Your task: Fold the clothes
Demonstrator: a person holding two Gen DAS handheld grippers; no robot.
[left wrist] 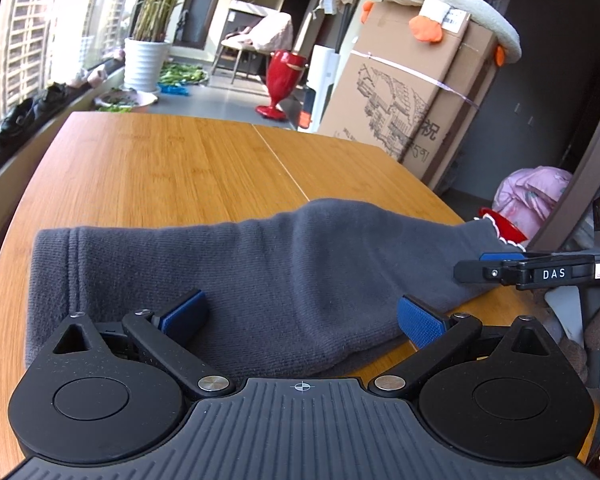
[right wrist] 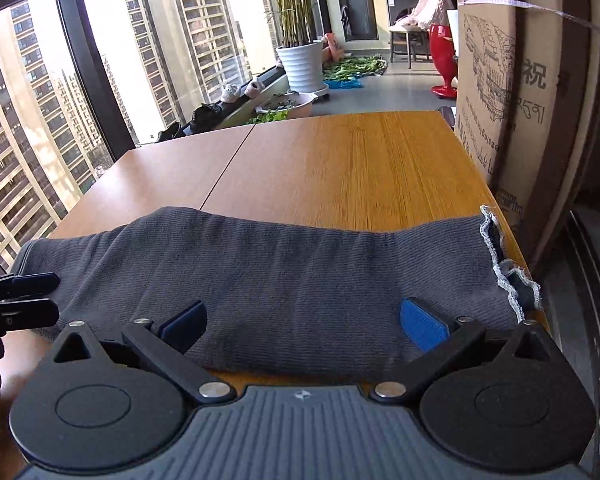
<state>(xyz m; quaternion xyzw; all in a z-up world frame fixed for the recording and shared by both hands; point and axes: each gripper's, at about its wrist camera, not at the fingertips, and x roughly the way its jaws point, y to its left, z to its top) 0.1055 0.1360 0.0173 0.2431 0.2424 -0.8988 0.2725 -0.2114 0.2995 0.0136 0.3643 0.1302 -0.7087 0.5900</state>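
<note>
A dark grey knit garment (left wrist: 236,280) lies folded in a long band across the near part of the wooden table (left wrist: 172,160). Its white lace-trimmed end (right wrist: 508,276) hangs at the table's right edge. My left gripper (left wrist: 300,320) is open, its blue pads spread just above the garment's near edge, holding nothing. My right gripper (right wrist: 304,324) is open too, over the garment's right half (right wrist: 300,272). The right gripper also shows from the side in the left wrist view (left wrist: 488,268). The left gripper's fingers (right wrist: 24,296) show at the far left of the right wrist view.
A large cardboard box (left wrist: 412,88) stands against the table's right side. A potted palm in a white pot (left wrist: 144,60), a red vase (left wrist: 284,76), a chair and greens on the floor lie beyond the table. Windows run along the left.
</note>
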